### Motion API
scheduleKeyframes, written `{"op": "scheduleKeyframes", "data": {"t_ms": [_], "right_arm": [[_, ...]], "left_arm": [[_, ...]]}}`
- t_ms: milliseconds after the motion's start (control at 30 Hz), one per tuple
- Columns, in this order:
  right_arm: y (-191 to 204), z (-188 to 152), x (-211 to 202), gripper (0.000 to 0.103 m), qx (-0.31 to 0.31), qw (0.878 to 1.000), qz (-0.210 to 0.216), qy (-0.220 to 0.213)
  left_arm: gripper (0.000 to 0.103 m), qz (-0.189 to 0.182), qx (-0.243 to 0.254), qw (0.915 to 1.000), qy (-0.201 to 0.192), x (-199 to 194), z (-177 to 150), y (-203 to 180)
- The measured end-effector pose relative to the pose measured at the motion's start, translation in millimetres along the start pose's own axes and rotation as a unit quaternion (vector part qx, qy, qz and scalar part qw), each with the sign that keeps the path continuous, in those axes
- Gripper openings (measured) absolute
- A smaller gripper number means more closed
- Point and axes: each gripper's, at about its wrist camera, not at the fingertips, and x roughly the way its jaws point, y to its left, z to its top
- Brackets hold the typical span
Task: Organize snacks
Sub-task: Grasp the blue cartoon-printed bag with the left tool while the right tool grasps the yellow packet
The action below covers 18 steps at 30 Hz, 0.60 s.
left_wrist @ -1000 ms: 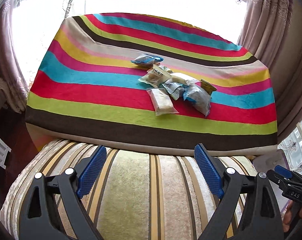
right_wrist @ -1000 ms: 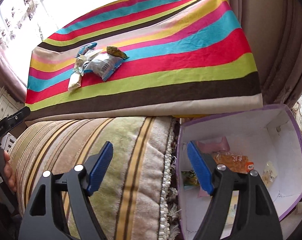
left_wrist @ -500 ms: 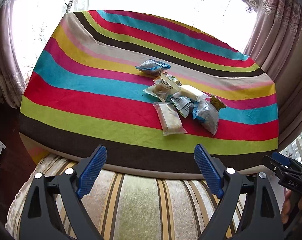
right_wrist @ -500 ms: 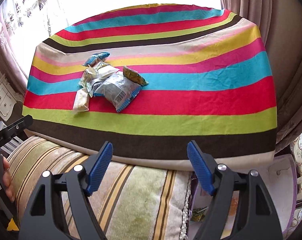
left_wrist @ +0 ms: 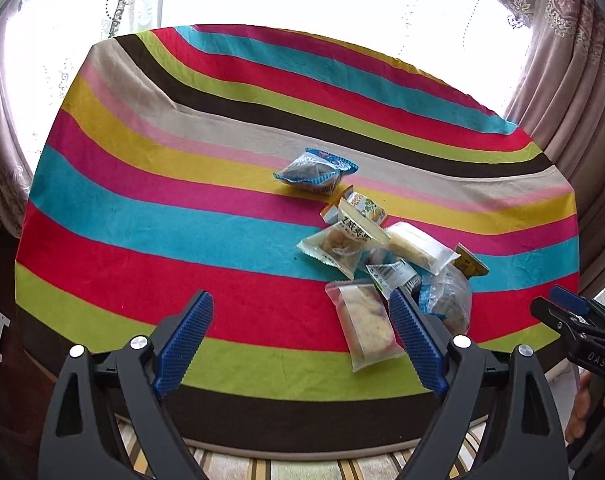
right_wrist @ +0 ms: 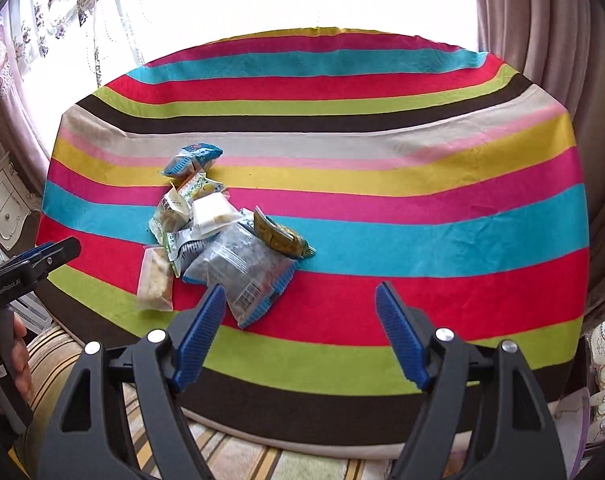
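a striped cloth [left_wrist: 182, 216] covers the table. behind it hang a lace curtain [left_wrist: 102, 4] and mauve drapes [right_wrist: 542, 40]. a striped cushion [right_wrist: 54, 356] lies at its near edge.

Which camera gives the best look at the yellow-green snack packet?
The right wrist view: the yellow-green snack packet lies fully exposed beside the pile. The left wrist view shows only one corner peeking out behind other packets.

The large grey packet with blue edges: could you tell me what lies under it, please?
The grey packet rests on the striped cloth and overlaps a small silver-white packet; anything else beneath is covered.
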Motion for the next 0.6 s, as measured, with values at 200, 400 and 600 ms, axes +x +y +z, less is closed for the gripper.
{"op": "scheduleKeyframes", "data": {"t_ms": [200,400,600], "right_arm": [[0.4,18.1,43.9,0.077,0.011,1.000,0.003,0.024],[3.4,24.6,79.4,0.077,0.010,0.999,0.011,0.046],[-0.6,34.1,100.1,0.077,0.016,0.998,0.027,0.050]], "left_arm": [[0.086,-0.014,0.031,0.9994,0.001,33.9,38.4,3.3],[0.088,-0.022,0.053,0.9981,0.021,82.4,77.0,-2.8],[0.089,-0.055,0.040,0.9961,0.056,134.1,113.9,-10.1]]}}
